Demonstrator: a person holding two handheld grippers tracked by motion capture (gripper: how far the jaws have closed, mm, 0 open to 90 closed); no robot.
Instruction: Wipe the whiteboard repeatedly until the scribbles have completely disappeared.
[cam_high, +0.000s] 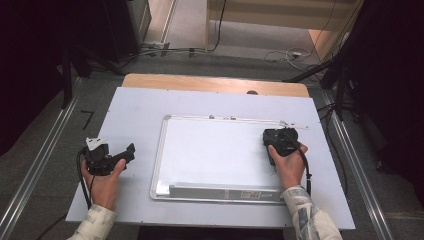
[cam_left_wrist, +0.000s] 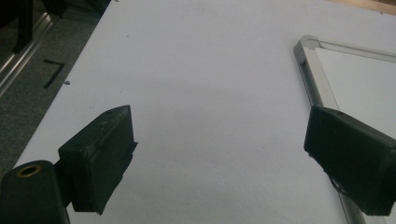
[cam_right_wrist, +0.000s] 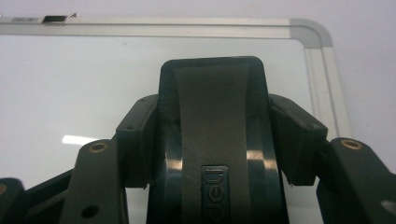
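We hold a black plastic eraser (cam_right_wrist: 212, 140) clamped in our right gripper (cam_high: 280, 141), over the far right part of the whiteboard (cam_high: 210, 150). The board's glossy white face looks clean, so the wiping seems nearly done. Its frame is matte aluminium with rounded corners. Our left gripper (cam_high: 112, 155) rests released and empty on the pale surface (cam_high: 135, 105)

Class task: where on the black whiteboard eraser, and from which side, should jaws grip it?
Grip the eraser across its two long sides, coming along its length from the near end, as the right gripper does. Its narrow body fits between the jaws, leaving the flat underside on the whiteboard.
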